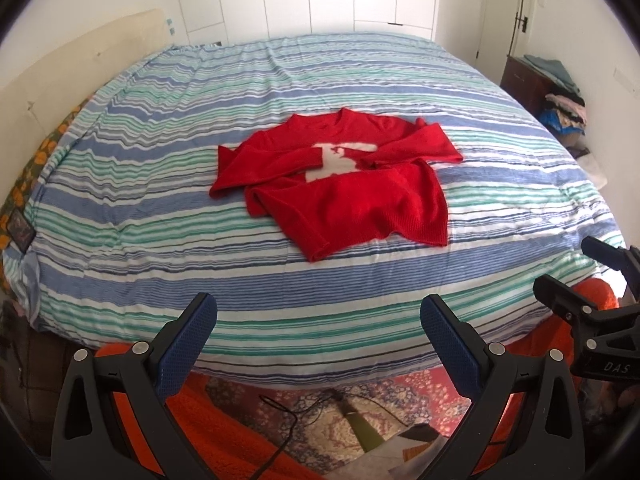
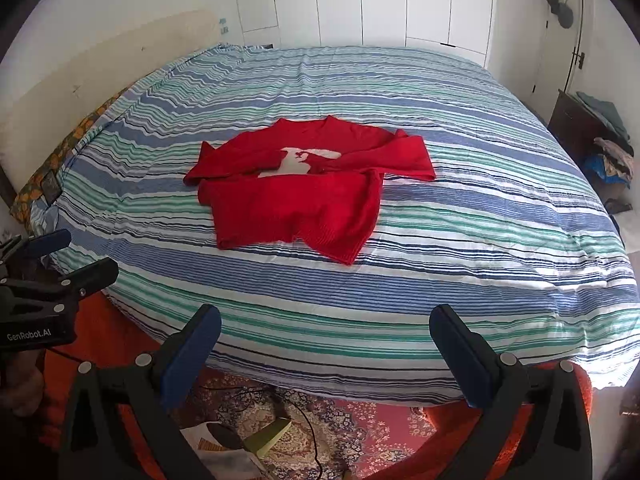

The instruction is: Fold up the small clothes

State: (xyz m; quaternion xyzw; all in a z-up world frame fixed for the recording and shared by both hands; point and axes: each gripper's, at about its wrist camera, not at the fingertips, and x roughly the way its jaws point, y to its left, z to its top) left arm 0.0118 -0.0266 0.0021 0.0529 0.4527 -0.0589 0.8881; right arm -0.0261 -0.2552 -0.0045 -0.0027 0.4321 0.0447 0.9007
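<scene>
A red knitted sweater with a white motif on its chest [image 1: 340, 184] lies in the middle of a bed covered by a blue, green and white striped sheet [image 1: 200, 128]. Both sleeves are folded in across the front, partly covering the motif, and the lower hem lies toward the near edge of the bed, rumpled and uneven.

The left gripper [image 1: 318, 324], black-framed with blue textured pads, is held low at the near edge of the bed, pointing forward over the sheet toward the sweater and well apart from it. Its fingers are spread wide with nothing between them.

The right gripper [image 2: 325, 334] is held in much the same pose just beside it, level and aimed at the sweater from the foot of the bed, its fingers also spread wide and holding nothing. In the left wrist view the right gripper shows at the right edge; in the right wrist view the left one shows at the left edge, with part of a hand [image 2: 20, 392] gripping its handle below.

Under both grippers are an orange fleece fabric [image 1: 248, 432] and a patterned red rug [image 2: 380, 420].
</scene>
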